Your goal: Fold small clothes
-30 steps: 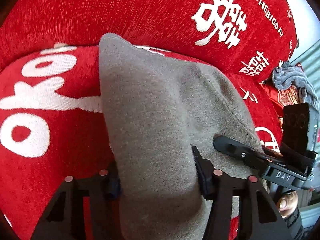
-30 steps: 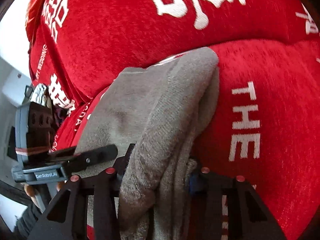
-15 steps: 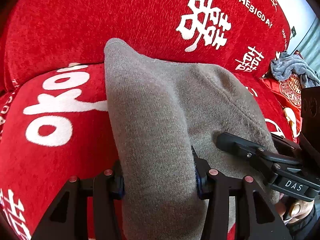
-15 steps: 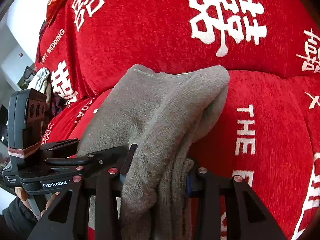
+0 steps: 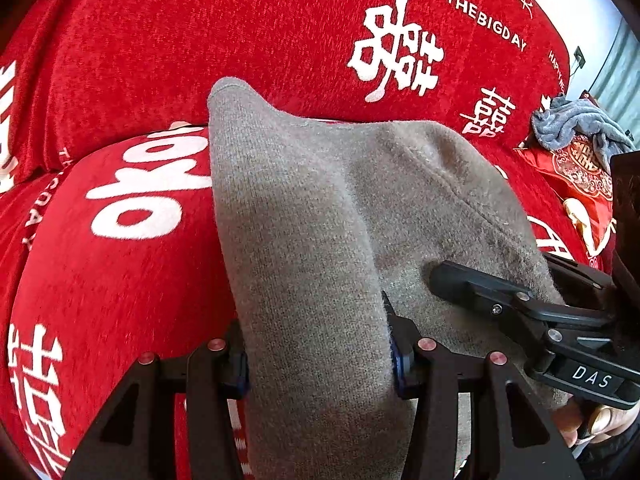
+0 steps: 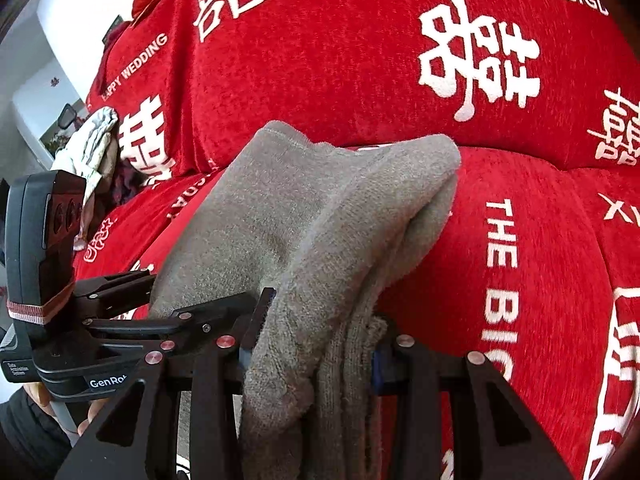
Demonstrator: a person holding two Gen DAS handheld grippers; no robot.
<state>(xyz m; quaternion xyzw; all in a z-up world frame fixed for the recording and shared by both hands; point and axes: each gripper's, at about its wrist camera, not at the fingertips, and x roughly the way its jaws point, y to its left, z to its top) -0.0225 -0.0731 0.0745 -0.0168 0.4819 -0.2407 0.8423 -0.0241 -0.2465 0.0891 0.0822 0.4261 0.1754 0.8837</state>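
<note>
Left wrist view: left gripper is clamped on a thick fold of the grey knit garment, pads pressed into the cloth on both sides. The garment runs up and away from the jaws, one corner standing up against the sofa back, the rest spread to the right over the seat of the red sofa cover w/ white characters and lettering. Right gripper shows at the right edge w/ one black finger lying on top of the grey cloth; the hand holding it is partly seen at the bottom right. A blue-grey cloth lies bunched on a red patterned cushion far right, well apart from the garment. Right wrist view: right gripper is closed on a bunched, several-layer fold of the same garment, which humps up between the two tools and rests on the sofa cover seat. Left gripper is at the left, its fingers touching the garment's left side. Far left, a pale crumpled cloth lies at the sofa's end, apart from the garment.
</note>
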